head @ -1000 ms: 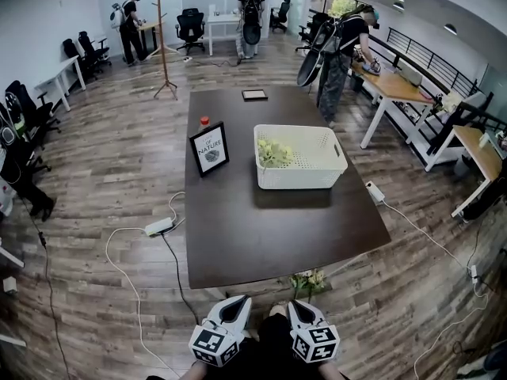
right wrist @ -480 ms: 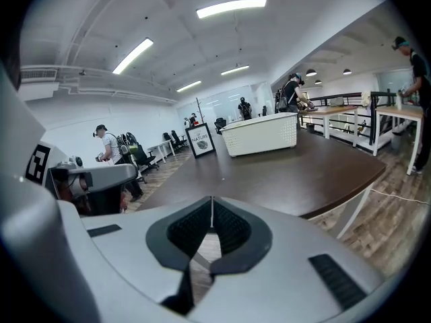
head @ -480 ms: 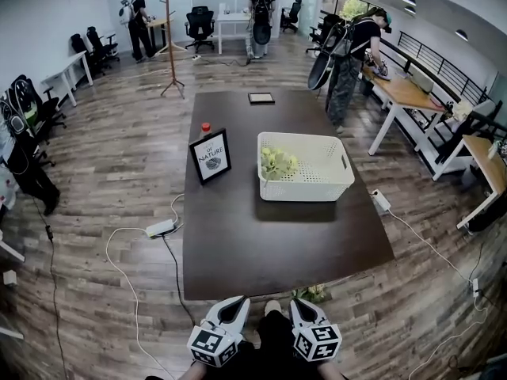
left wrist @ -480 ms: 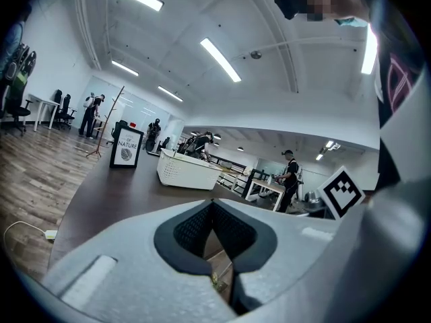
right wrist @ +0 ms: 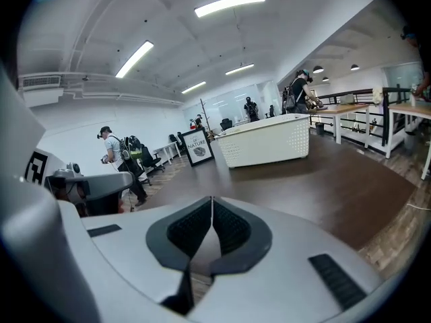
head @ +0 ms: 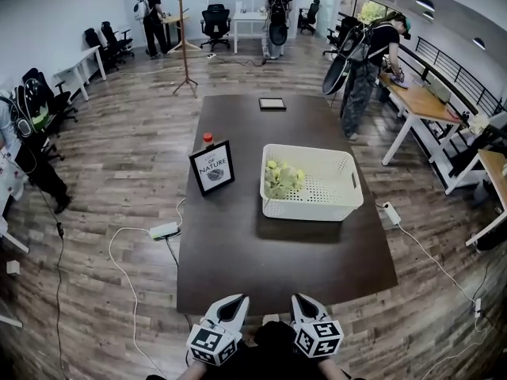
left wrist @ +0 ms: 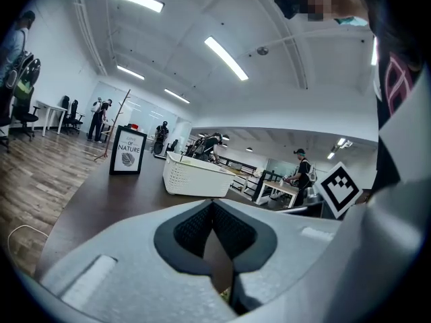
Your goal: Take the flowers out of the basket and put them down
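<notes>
Left claw and right claw are both closed, tips together, with nothing between the pads. They sit side by side just off the near edge of the bench, pointing toward it. Flowers, pale green, lie inside the white basket, against its left wall. This basket stands mid-surface on the bench, well apart from both claws. A framed sign stands just left of the basket, and a dark tablet lies near the far edge.

White perforated basket, pale green flowers, dark brown table, black-framed sign
</notes>
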`<state>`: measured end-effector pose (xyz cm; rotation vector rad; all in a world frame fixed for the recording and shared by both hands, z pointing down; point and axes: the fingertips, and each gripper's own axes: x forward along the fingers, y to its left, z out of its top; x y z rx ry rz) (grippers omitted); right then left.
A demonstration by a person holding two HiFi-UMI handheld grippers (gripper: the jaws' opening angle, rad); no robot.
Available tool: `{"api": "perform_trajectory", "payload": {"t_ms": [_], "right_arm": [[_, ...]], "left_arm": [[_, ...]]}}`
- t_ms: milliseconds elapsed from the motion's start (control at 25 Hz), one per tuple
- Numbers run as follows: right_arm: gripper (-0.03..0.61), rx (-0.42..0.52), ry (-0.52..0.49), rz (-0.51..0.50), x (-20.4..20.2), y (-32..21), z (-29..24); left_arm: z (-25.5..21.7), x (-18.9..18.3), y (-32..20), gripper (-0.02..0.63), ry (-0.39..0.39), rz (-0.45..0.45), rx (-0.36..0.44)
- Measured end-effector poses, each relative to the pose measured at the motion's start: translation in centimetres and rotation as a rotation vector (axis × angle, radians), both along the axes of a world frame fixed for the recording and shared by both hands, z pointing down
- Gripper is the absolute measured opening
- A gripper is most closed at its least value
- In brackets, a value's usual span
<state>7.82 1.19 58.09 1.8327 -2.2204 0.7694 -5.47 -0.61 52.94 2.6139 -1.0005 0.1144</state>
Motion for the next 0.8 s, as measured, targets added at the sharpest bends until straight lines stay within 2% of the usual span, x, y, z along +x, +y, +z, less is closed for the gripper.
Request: {"api": "perform_trajectory", "payload": {"t_ms": [440,800], "right_arm": [[0.014,-0.031,-0.006,-0.058,5.0,-6.1,0.2],[0.011,-0.037,-0.112,-0.062,8.4,-9.2,-0.4]], "left_arm": [[-0.3,4.2,-4.7,0.009,-0.01,-0.096,0.004],[0.2,6.6,-7.1,0.008,-0.009,-0.165,-0.001]]}}
